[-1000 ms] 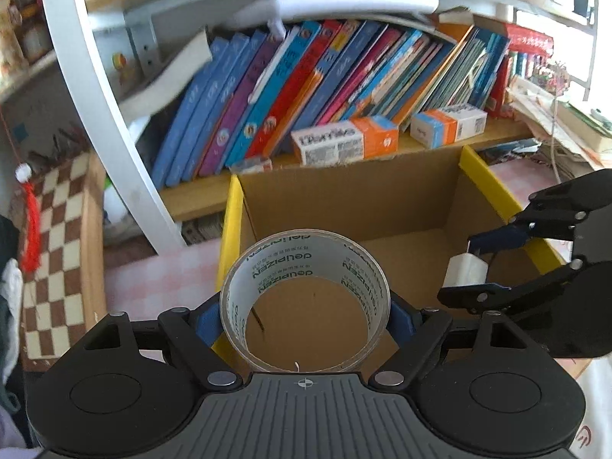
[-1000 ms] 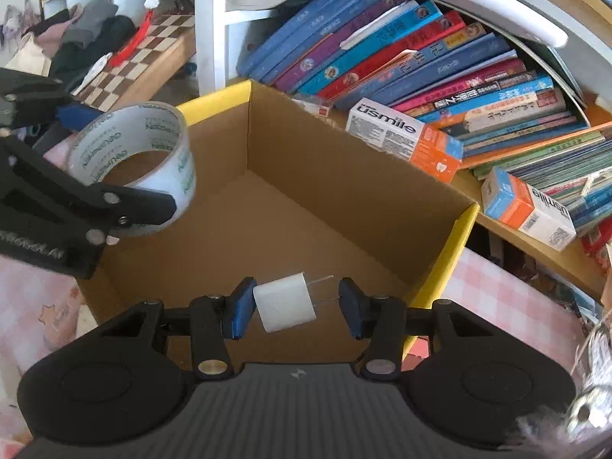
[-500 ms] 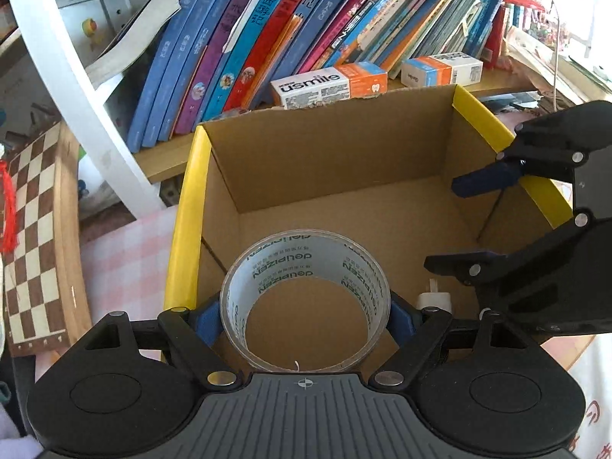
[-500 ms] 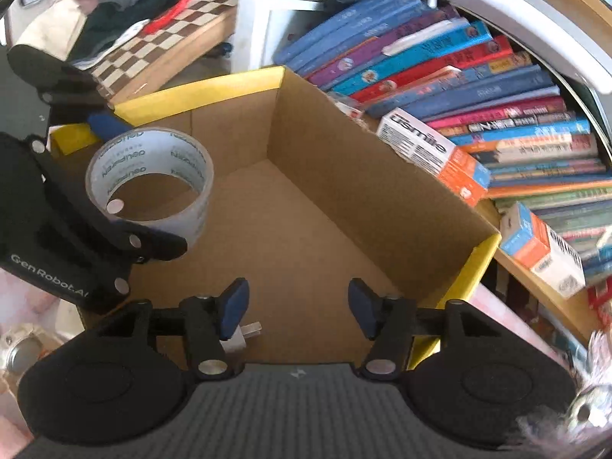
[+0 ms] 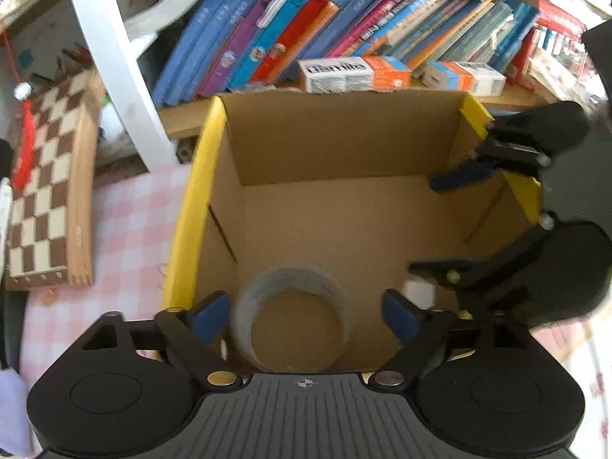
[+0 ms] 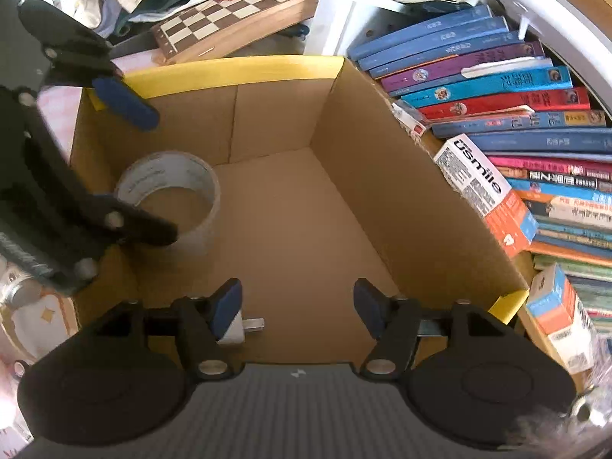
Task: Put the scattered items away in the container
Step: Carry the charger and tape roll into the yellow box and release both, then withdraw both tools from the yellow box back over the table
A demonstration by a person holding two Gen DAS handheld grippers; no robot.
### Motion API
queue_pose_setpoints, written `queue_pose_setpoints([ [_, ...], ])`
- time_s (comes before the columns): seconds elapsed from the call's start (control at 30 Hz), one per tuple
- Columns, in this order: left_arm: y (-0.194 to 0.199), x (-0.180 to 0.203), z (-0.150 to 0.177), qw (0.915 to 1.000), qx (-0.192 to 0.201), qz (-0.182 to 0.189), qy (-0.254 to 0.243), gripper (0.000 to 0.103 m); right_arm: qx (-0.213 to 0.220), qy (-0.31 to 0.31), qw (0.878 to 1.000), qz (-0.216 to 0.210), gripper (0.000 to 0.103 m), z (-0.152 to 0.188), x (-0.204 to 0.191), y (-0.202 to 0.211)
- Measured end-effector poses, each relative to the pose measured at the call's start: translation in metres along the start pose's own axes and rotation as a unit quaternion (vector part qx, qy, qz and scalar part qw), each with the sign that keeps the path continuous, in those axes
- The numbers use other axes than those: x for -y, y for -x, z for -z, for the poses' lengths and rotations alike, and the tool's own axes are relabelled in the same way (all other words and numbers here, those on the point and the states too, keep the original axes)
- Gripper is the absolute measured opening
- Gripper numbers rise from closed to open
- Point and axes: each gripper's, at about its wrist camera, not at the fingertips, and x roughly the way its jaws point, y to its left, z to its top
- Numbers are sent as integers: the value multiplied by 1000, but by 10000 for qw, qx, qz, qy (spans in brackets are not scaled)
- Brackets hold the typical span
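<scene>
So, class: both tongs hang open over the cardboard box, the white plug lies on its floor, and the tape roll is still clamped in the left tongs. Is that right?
Not quite. The tape roll is not clamped: the right wrist view shows it on the floor of the cardboard box, free of the open left tongs. The right tongs are open too, and the white plug lies on the floor.

A roll of clear tape (image 6: 168,195) stands on its flat side on the floor of an open cardboard box (image 6: 290,229) with yellow-taped rims, near a corner. A small white plug (image 6: 239,331) lies on its side on the box floor, near the tape but apart from it.
</scene>
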Motion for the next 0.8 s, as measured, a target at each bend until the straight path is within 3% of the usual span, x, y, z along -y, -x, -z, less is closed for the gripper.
queue_pose_setpoints([
  [0.1, 0, -1, 0, 10000, 47, 5, 72, 91, -3, 192, 9998, 19, 76, -2, -1, -1],
  [0.23, 7, -3, 2, 9995, 238, 85, 168, 91, 89, 161, 9992, 346, 85, -2, -1, 3],
  [0.5, 48, -10, 19, 9954, 927, 72, 225, 96, 249, -484, 9957, 755, 89, 6, 5, 29],
  [0.63, 69, -14, 29, 9918, 1233, 105, 326, 97, 385, -815, 9926, 810, 99, 10, 7, 48],
  [0.8, 95, -19, 42, 9860, 1600, 144, 438, 99, 594, -1107, 9878, 917, 99, 15, -3, 72],
])
